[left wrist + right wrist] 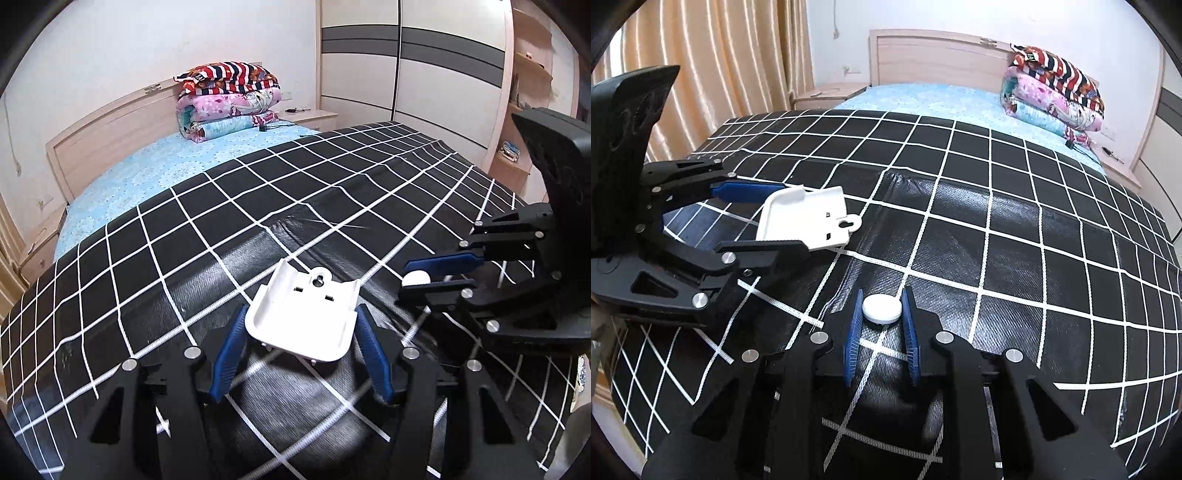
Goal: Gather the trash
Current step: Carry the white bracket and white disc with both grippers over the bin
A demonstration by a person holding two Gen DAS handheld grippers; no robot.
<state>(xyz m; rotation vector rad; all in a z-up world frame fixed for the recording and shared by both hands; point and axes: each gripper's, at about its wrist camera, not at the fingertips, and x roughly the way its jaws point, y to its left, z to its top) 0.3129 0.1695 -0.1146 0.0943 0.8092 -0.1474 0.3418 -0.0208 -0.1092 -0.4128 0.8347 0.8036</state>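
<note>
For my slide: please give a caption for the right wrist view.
Right gripper shut on white disc; left gripper holds white tray.

A black cloth w/ white grid lines (332,177) covers the near part of the bed. Behind it is a light blue flowered sheet (147,177), w/ a stack of folded colourful quilts (229,99) by the pale wooden headboard (110,125). Beige pleated curtains (720,55) hang at the left in the right wrist view.

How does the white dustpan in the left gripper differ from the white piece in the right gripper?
The white dustpan is a flat, scoop-shaped tray with raised sides and a hanging hole; the white round disc is a small, plain puck. The dustpan is far wider, spreading the left gripper, while the right gripper sits nearly shut on the disc. Both are white and gripped above the checked black sheet.
</note>
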